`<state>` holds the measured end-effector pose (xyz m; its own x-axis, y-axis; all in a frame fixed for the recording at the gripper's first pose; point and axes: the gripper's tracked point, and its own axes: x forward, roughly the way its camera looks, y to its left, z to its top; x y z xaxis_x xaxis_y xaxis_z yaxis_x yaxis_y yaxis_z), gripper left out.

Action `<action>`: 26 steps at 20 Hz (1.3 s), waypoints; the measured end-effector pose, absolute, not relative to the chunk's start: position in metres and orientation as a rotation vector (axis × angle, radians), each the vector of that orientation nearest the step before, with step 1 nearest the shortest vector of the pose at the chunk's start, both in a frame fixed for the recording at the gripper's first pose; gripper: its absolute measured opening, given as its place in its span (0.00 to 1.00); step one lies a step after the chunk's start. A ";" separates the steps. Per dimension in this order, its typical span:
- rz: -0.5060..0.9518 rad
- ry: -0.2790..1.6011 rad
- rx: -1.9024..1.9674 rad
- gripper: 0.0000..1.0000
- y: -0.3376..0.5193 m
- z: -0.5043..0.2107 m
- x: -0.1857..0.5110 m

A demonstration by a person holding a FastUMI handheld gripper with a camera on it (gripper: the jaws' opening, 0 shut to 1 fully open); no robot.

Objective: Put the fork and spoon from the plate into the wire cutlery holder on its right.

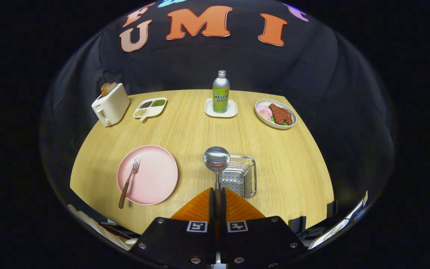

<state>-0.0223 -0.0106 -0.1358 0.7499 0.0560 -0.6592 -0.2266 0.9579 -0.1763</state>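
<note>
Gripper (218, 194) fingers clamped on slim handle of polished steel spoon (216, 160), round bowl raised just left of wire cutlery holder (242, 175). Wood-handled fork (129, 182) across round pink plate (159, 179). Beyond: soda bottle (221, 92).

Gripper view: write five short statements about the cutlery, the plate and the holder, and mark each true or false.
1. The gripper is shut on the handle of the shiny metal spoon. True.
2. The wooden-handled metal fork already stands in the silver wire cutlery holder. False: it lies on the round pink plate, its handle sticking out over the rim.
3. The wire cutlery holder stands to the right of the pink plate. True.
4. The spoon's bowl points down toward the fingers. False: the bowl is at the far end, beyond the fingertips, beside the holder's left edge.
5. The green soda bottle lies on its side on the wooden table. False: it stands upright on a small white tray.
</note>
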 end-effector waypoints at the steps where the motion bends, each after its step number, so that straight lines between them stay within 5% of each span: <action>1: 0.152 0.727 -0.267 0.05 -0.016 -0.136 -0.021; 26: 0.195 1.133 -0.387 0.05 -0.032 -0.179 0.013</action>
